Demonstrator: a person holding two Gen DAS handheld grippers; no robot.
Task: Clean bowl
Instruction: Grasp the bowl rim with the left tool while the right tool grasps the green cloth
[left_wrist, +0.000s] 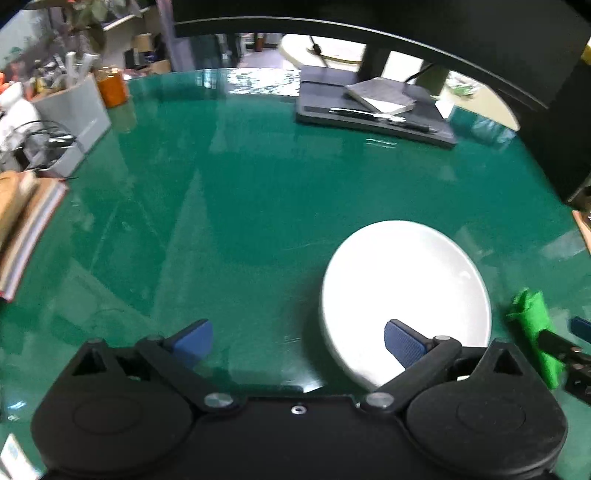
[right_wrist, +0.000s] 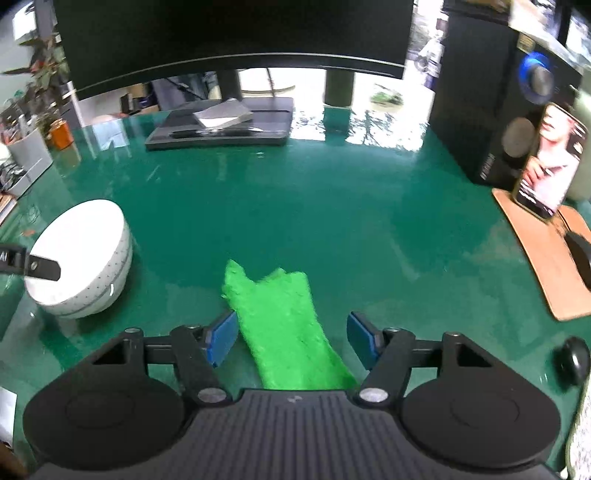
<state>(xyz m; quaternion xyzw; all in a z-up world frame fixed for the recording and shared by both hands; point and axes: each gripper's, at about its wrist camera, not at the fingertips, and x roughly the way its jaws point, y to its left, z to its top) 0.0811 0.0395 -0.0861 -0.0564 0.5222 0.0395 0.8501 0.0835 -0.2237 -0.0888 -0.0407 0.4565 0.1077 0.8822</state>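
- right claw (right_wrist: 291, 338) is spread wide, green cloth (right_wrist: 284, 332) lying lengthwise between its pads, not gripped yet
- white bowl (right_wrist: 83, 258) sits off to its left on the counter (right_wrist: 332, 221)
- left claw (left_wrist: 297, 341), also wide, hangs over the bowl's near rim, so it's closer

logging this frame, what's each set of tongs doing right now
Left tongs: open, empty, one pad over the white bowl.
Right tongs: open, straddling the green cloth, not gripping it.
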